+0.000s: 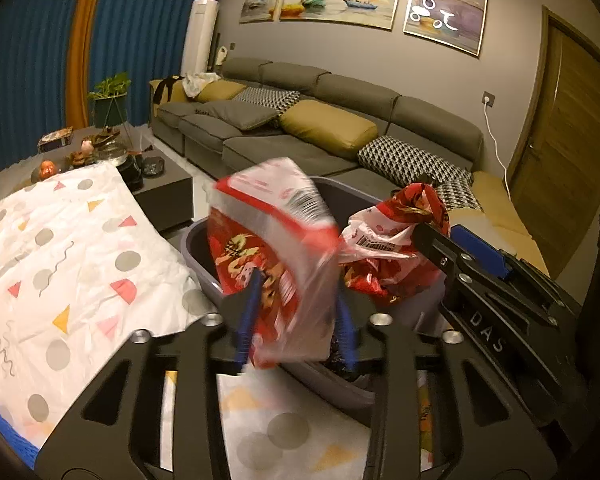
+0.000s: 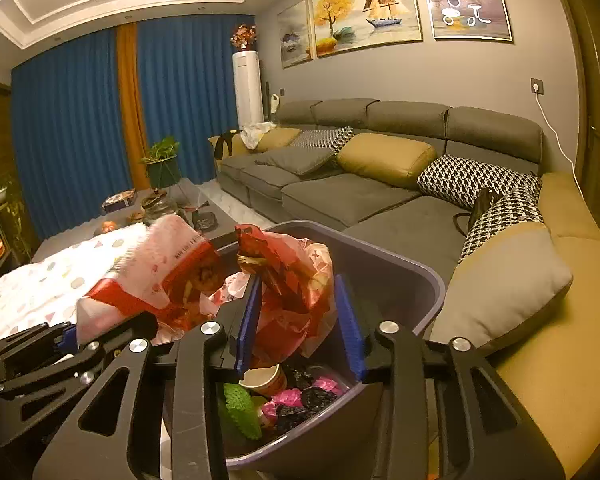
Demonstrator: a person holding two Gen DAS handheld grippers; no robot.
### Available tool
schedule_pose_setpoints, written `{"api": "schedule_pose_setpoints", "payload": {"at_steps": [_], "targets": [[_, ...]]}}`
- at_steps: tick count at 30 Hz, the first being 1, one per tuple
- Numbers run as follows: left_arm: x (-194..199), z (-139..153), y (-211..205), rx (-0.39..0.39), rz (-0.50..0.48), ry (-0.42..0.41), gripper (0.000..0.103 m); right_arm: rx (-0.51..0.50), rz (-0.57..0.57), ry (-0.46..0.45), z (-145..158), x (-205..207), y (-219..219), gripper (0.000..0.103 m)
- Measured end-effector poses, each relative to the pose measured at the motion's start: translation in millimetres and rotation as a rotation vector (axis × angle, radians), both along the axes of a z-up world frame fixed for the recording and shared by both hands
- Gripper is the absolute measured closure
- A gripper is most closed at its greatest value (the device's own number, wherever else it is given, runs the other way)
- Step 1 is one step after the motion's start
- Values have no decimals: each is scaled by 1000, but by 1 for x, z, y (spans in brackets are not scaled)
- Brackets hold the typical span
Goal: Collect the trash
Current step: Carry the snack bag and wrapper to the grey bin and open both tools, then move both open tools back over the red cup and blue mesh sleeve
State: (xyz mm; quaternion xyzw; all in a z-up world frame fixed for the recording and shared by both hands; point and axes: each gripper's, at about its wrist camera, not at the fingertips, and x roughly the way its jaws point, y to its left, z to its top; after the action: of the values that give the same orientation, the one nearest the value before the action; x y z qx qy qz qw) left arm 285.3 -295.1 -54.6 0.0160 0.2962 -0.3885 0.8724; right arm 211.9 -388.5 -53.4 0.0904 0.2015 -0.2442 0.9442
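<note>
Drop step: left gripper (image 1: pixel 296 320) released around blurred snack bag (image 1: pixel 268 248), right gripper (image 2: pixel 298 324) loosely around crumpled wrapper (image 2: pixel 292 280) over bin (image 2: pixel 428 280); next, let both fall clear.

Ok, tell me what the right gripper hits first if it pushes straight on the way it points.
Probably the crumpled red wrapper already between the right gripper fingers; past it, the far wall of the grey bin. Depth is hard to judge through the fisheye.

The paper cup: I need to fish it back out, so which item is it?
Look inside the grey bin beside the sofa. The paper cup lies among pink and black wrappers, the only open-mouthed, pale orange-banded thing there.
</note>
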Motion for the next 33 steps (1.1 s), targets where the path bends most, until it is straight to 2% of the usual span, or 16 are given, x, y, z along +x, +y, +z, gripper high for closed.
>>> {"api": "schedule_pose_setpoints", "payload": {"at_steps": [6, 11, 15, 17, 19, 23, 25, 33], "targets": [[3, -3, 11, -13, 34, 8, 37, 4, -3, 7, -2, 1, -3, 54], [0, 1, 31, -23, 107, -6, 22, 8, -3, -2, -1, -3, -3, 51], [-5, 5, 50, -25, 184, -26, 13, 4, -9, -21, 1, -12, 2, 41], [-8, 9, 61, -18, 228, -35, 12, -3, -9, -24, 2, -16, 6, 38], [-13, 11, 73, -9, 270, -42, 11, -9, -6, -34, 4, -21, 11, 30], [-24, 19, 99, -7, 336, -63, 9, -35, 14, -43, 8, -32, 28, 27], [-30, 21, 114, -6, 371, -71, 8, -48, 28, -51, 10, -37, 38, 22], [-52, 19, 180, 45, 535, -99, 8, -37, 152, -40, 8, -45, 88, 21]]}}
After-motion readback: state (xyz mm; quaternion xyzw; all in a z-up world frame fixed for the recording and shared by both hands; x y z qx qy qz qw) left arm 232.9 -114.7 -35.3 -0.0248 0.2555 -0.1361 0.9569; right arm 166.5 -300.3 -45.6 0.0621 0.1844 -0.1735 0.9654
